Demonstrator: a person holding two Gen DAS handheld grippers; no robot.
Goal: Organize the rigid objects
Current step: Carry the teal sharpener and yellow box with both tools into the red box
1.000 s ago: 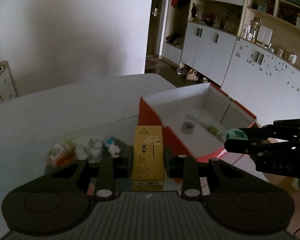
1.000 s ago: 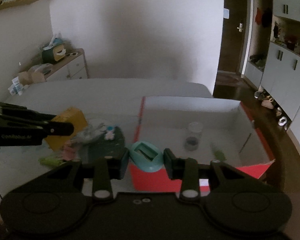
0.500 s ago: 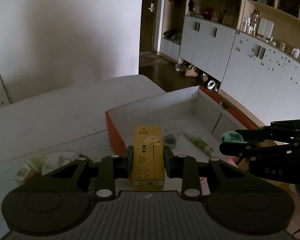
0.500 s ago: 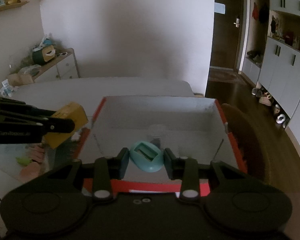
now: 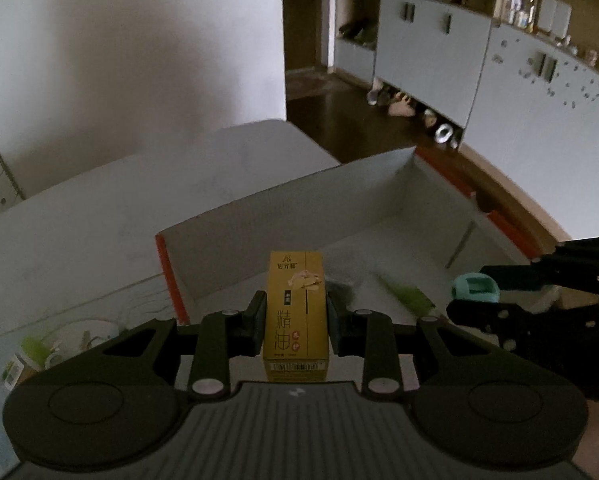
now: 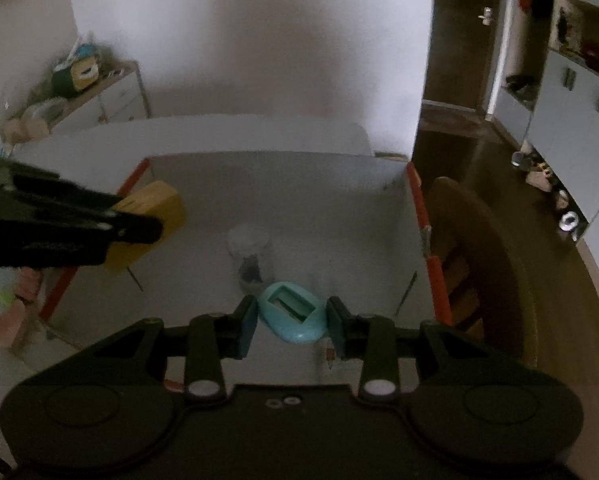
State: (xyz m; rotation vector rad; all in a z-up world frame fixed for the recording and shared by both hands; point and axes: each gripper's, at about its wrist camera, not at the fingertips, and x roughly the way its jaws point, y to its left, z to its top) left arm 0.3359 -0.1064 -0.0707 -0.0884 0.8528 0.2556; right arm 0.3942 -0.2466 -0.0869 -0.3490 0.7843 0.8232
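Yellow carton [image 5: 296,312], printed with dark characters and a barcode at its near end, is sitting clamped between the pads of the left gripper [image 5: 296,322], which is pressing on both its long sides. From the right wrist view the same carton [image 6: 155,216] is hanging above the left edge of the open box [image 6: 283,176], over the rim and partly over the white inside. That box, orange-red outside and white within, is resting on the pale table [image 5: 99,200].

Across from it, the right gripper [image 6: 292,322] is closed on a small teal oval piece [image 6: 292,316] with a rectangular recess in its top; its pads are squeezing the piece from both sides. In the left wrist view this teal piece [image 5: 475,287] is showing at the tip of the dark right gripper [image 5: 475,294], over the right part of the box.

Inside the box a clear jar [image 6: 251,254] with something dark in its lower part is standing upright, and a green streak [image 5: 409,296] is lying on the floor beside it; the blur is making it hard to say what that streak is, possibly a tube.

Left of the box, small items [image 5: 39,354] are lying on the table, too blurred to name.
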